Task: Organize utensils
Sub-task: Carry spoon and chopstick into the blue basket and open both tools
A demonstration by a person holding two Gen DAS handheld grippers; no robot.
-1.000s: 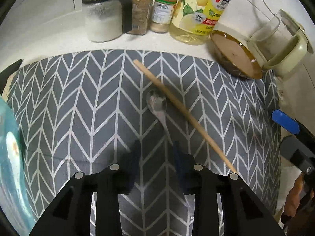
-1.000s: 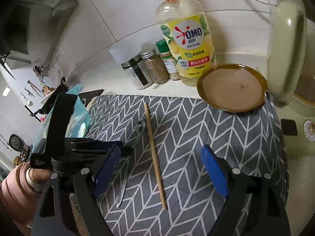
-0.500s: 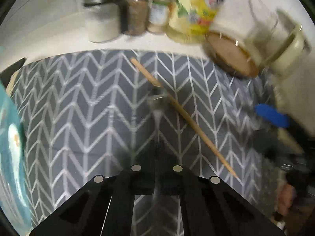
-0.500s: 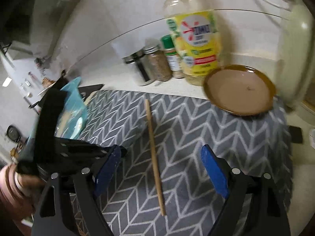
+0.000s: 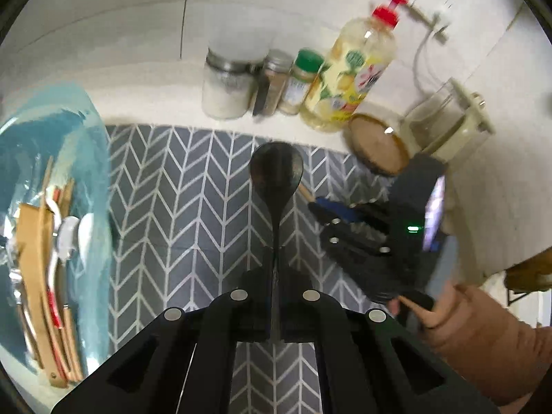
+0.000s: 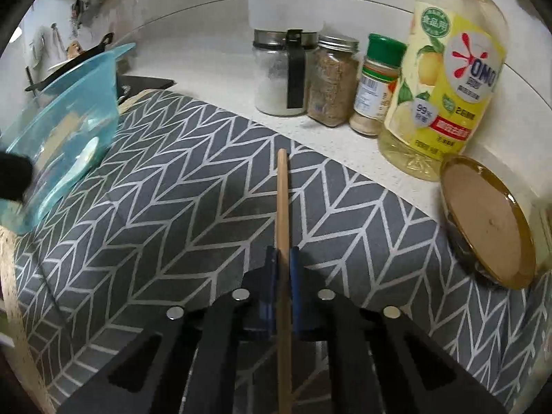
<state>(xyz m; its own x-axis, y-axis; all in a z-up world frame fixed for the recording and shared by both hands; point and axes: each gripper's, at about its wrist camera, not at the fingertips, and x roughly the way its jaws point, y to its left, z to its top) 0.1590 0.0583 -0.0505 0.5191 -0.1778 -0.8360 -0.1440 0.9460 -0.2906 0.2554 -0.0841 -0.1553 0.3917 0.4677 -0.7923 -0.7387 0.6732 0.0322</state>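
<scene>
Since a second ago both tools have gone from standing open over the mat to gripping, and the spoon has left the cloth. In the left wrist view the left tool [image 5: 275,269] is clamped tight on the handle of the spoon [image 5: 276,172], which sticks straight out toward 12 o'clock, bowl up and clear of the grey chevron mat [image 5: 179,214]. At 3 o'clock of it the right tool [image 5: 319,205] shows as a blurred dark shape, borne by a hand [image 5: 438,307] in a tan sleeve [image 5: 496,341].

In the right wrist view the right tool [image 6: 283,265] is closing, its blue pads [image 6: 271,269] on either side of the wooden chopstick [image 6: 282,207]. That stick lies on the mat, running from between the jaws toward 12 o'clock.

At 9 o'clock in the left wrist view stands the blue bin [image 5: 86,131], holding wooden and white utensils [image 5: 45,241]. At 3 o'clock in the right wrist view a brown plate [image 6: 490,224] leans on edge. Farther off along the tabletop [image 6: 220,69], from 12 to 2 o'clock, stand a salt jar [image 6: 279,79], a spice jar [image 6: 333,82], a green-capped shaker [image 6: 377,89] and a yellow dish-soap bottle [image 6: 448,79]. A glass kettle [image 5: 445,120] stands at 2 o'clock in the left wrist view.
</scene>
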